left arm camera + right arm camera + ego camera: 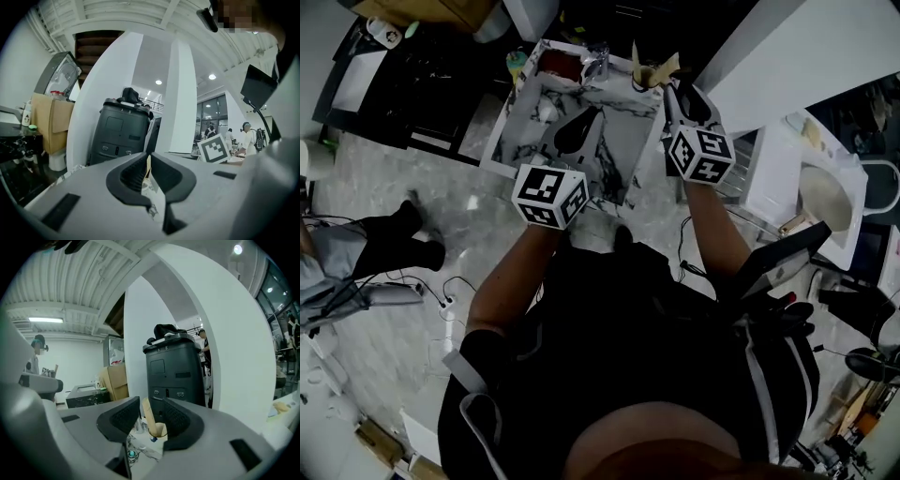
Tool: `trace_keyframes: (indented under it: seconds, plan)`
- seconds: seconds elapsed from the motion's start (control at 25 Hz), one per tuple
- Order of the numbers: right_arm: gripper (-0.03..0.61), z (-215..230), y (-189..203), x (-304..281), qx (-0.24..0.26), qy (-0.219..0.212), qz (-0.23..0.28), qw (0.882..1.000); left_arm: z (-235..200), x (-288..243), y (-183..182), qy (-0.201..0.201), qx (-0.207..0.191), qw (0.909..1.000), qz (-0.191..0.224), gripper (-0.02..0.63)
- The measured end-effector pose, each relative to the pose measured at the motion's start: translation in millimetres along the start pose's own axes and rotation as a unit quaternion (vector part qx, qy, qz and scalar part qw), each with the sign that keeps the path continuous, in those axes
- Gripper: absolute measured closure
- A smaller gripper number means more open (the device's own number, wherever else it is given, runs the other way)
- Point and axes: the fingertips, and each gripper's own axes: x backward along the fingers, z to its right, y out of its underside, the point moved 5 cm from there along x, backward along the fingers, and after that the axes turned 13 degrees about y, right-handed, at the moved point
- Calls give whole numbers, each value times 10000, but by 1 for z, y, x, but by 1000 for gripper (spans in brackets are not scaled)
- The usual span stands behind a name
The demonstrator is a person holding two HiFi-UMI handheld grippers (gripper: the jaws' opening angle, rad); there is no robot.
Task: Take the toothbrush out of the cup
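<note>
Right hand-held gripper [151, 401] nearer: jaws wide apart, empty. Toothbrush [149, 416] stands near-upright in cup [160, 431] straight ahead, on bench [619, 122] far edge. Left hand-held gripper [149, 158] nearly closed, empty.

I note a white marble-veined tabletop [630, 136] carrying a small red item [558, 64] and a clear glass [598, 62]; tall dark grey plastic bin [176, 373] beyond; brown cardboard box [52, 123] left; white oval basin [825, 197] right.
</note>
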Motion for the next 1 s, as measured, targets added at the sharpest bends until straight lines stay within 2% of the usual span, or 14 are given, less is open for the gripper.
trace_keyframes:
  seconds: [0.12, 0.32, 0.48, 0.84, 1.0]
  plan:
    - [428, 8, 14, -22, 33, -101, -129, 9999, 1, -7, 13, -189, 187, 9996, -16, 595]
    - [425, 20, 28, -55, 68, -180, -213, 9996, 3, -21, 19, -410, 53, 9991, 67, 569]
    - [408, 20, 48, -76, 23, -287, -409, 9988, 5, -23, 26, -570, 282, 9980, 21, 558]
    - [399, 30, 76, -116, 125, -189, -528, 9983, 5, -4, 45, -1045, 357, 9939, -55, 558]
    - [399, 33, 84, -128, 200, -103, -562, 9982, 5, -7, 48, -1089, 346, 9934, -108, 558]
